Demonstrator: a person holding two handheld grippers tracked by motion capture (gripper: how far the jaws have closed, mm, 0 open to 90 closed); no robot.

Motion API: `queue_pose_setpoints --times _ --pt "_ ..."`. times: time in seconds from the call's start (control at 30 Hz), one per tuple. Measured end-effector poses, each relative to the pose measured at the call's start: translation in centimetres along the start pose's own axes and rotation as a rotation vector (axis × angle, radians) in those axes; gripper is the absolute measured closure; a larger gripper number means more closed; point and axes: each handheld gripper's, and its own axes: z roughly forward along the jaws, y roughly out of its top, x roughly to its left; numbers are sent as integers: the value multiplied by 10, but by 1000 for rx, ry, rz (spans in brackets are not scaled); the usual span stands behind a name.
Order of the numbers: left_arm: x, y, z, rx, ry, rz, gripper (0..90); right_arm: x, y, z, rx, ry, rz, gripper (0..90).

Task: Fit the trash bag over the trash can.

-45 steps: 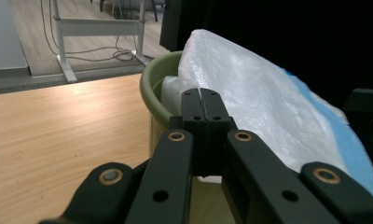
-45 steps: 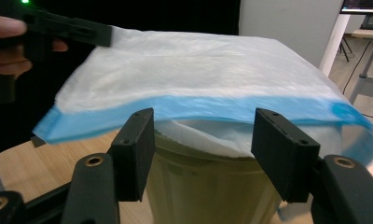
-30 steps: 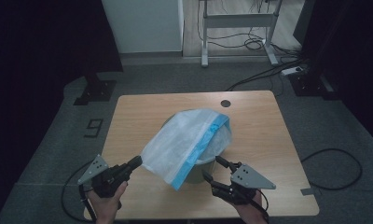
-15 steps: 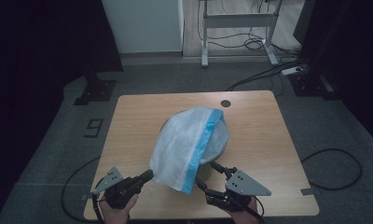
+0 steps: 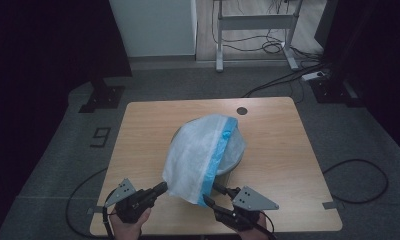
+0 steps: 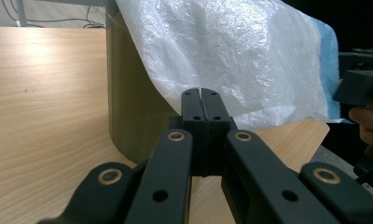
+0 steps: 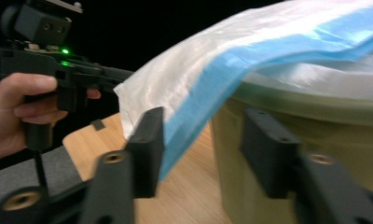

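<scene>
On the worktop point(image 5: 148, 120) the white bag point(image 5: 198, 155) had sunk lower over the olive bin point(image 5: 233, 165) than a second before, so lining looked underway. The left gripper point(image 5: 160, 188) stayed clamped on its edge, while the right gripper point(image 5: 215, 196), jaws just closing, straddled the blue hem point(image 7: 212, 88) ungripped.

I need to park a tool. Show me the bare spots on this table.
Free: the table left of the bin, and the right side out to the edge. The strip behind the bin is bare up to the round hole. Crowded: the near edge, where bag, left gripper and right gripper meet.
</scene>
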Motion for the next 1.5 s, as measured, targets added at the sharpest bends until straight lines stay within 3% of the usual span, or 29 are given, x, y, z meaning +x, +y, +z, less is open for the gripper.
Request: queue_pose_setpoints --times 0.17,0.23,0.5,0.67,0.83,0.9,0.97,1.07,1.23,1.37,1.5 --pt "-1 5 -3 -8 -8 8 852 -3 4 4 -9 2 -3 833" --pt "-1 8 -6 -19 -12 14 819 -3 5 4 -16 -5 -13 890" --pt "-14 27 -15 -88 7 44 603 -3 6 3 25 -31 -72 893" --pt "-26 38 2 -64 -10 77 506 -1 4 4 28 -29 -77 892" --pt "-35 37 24 -28 0 103 434 -1 2 5 31 -23 -72 892" --pt "-37 36 29 -19 13 112 449 -1 2 3 29 -21 -72 892" --pt "-38 34 31 -20 27 122 538 -1 3 2 25 -17 -78 892" --pt "-37 34 31 -23 1 119 720 0 3 0 27 -13 -80 892" --pt "-37 34 32 -12 -12 127 882 2 2 0 29 5 -79 890" --pt "-38 32 30 -24 -20 141 900 2 1 1 28 14 -74 876" --pt "-37 32 27 -48 -36 141 900 1 0 1 28 24 -59 801"
